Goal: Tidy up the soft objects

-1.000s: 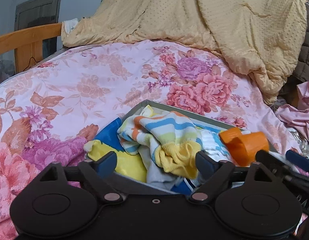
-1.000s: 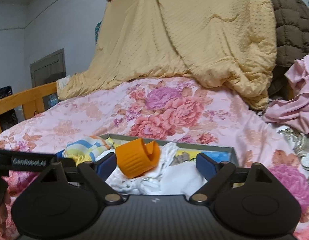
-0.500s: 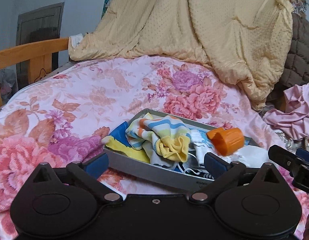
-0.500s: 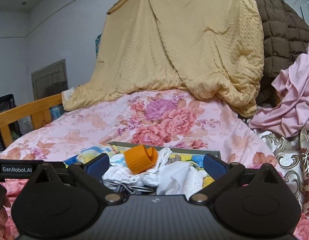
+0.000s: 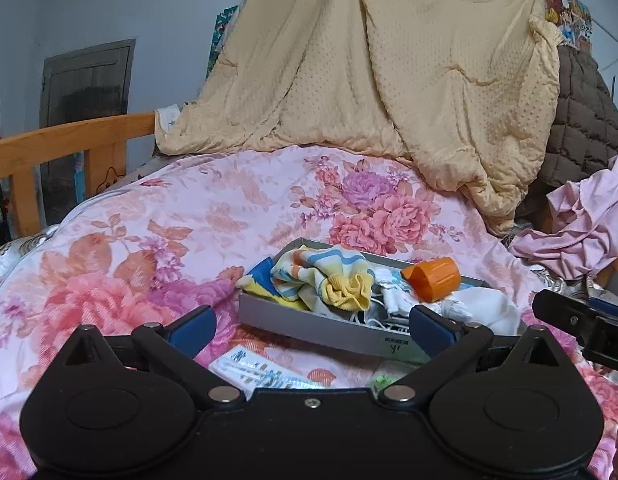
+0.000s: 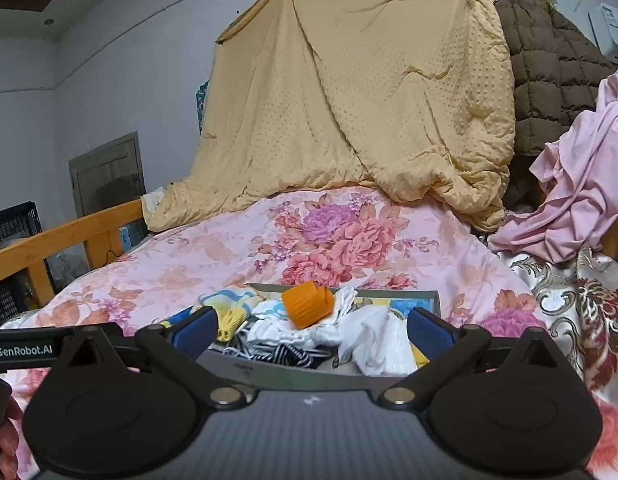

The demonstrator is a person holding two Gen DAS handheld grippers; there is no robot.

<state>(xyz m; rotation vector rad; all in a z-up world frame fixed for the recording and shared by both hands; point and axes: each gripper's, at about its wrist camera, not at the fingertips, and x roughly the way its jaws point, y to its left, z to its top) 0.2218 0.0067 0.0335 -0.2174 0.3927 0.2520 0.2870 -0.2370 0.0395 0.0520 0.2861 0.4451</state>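
Both tools have pulled back from the grey box (image 5: 309, 322) since a second ago, so the box now looks smaller and farther away. The left tool (image 5: 311, 326) is spread wide with nothing in it. The right tool (image 6: 311, 328) is spread wide too and grasps nothing.

The box sits on the flowery bed cover (image 5: 189, 216). It is full of soft things. A striped sock (image 5: 329, 276) with a yellow cuff lies at the 9 o'clock side of the box. An orange cup (image 5: 431, 280) lies on its side at about 2 o'clock, on top of white cloths (image 5: 481, 308). A yellow blanket (image 6: 349, 100) hangs behind the bed at 12 o'clock. Pink clothes (image 6: 577, 200) are heaped at 3 o'clock.
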